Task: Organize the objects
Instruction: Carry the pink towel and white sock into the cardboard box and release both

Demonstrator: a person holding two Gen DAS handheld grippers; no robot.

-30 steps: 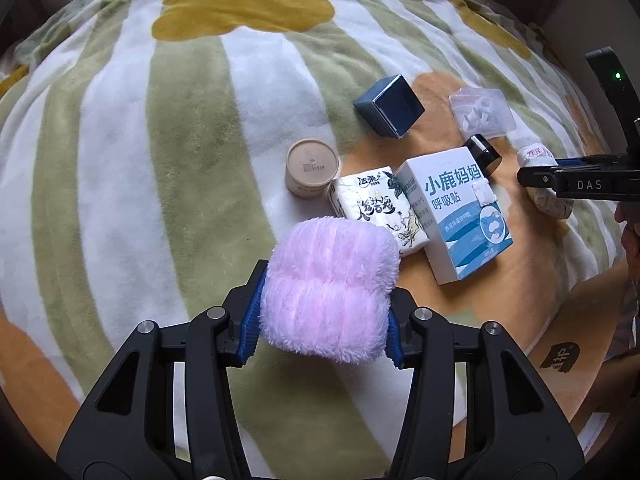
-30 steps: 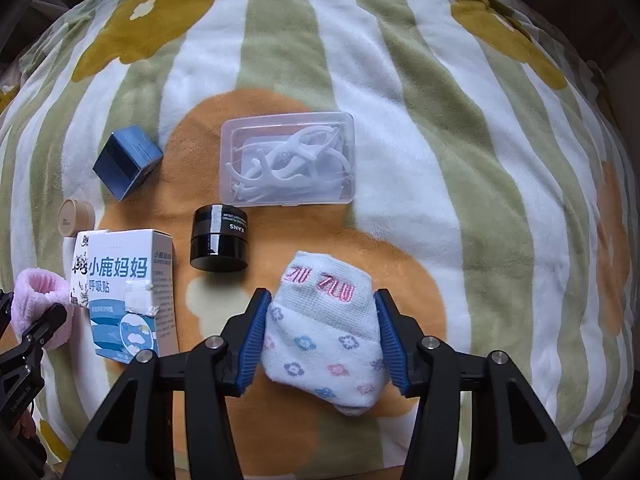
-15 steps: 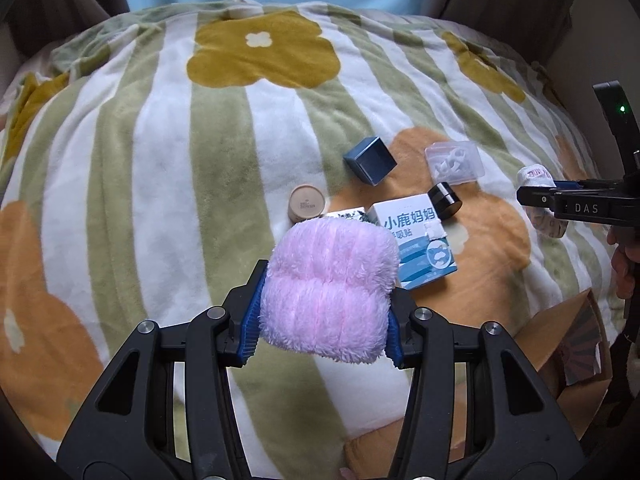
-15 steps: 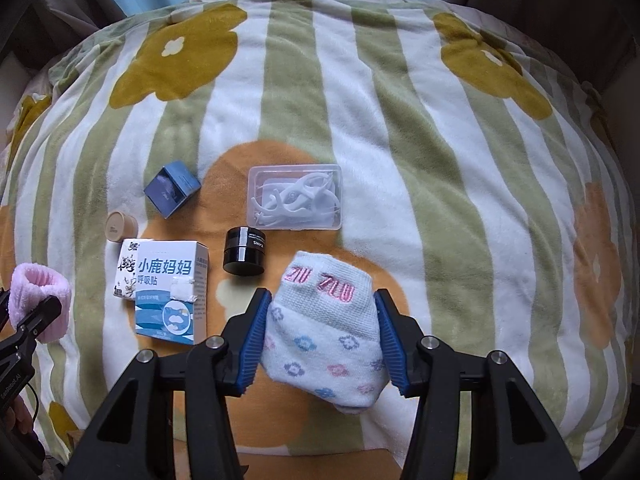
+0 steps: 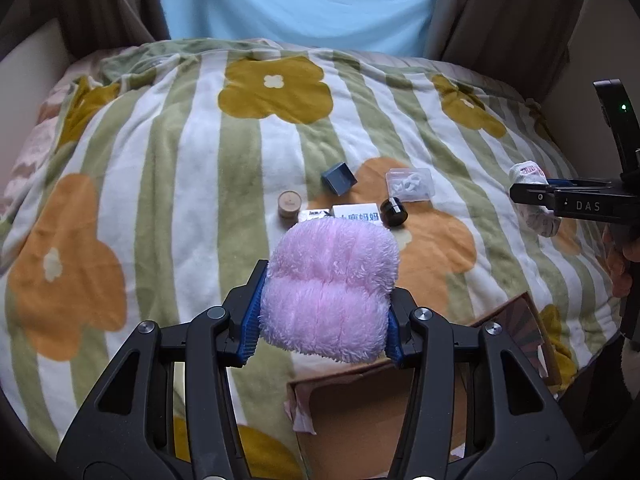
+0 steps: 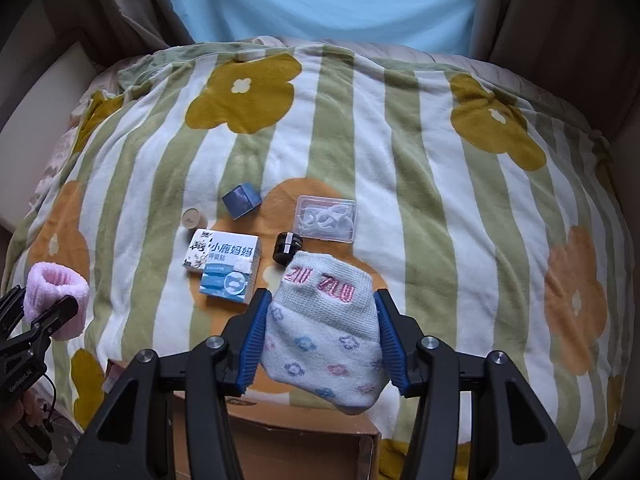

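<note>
Left wrist view: my left gripper (image 5: 326, 308) clamped a pink fluffy cuff (image 5: 332, 292) above the cardboard box (image 5: 360, 412). R gripper (image 6: 320, 340) clamped a sock (image 6: 324, 328); clear case (image 6: 326, 224) held white picks on blanket (image 6: 400, 160).

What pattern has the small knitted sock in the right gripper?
The white knitted sock has small pastel flowers and pink lettering; the right wrist view shows it best.
</note>
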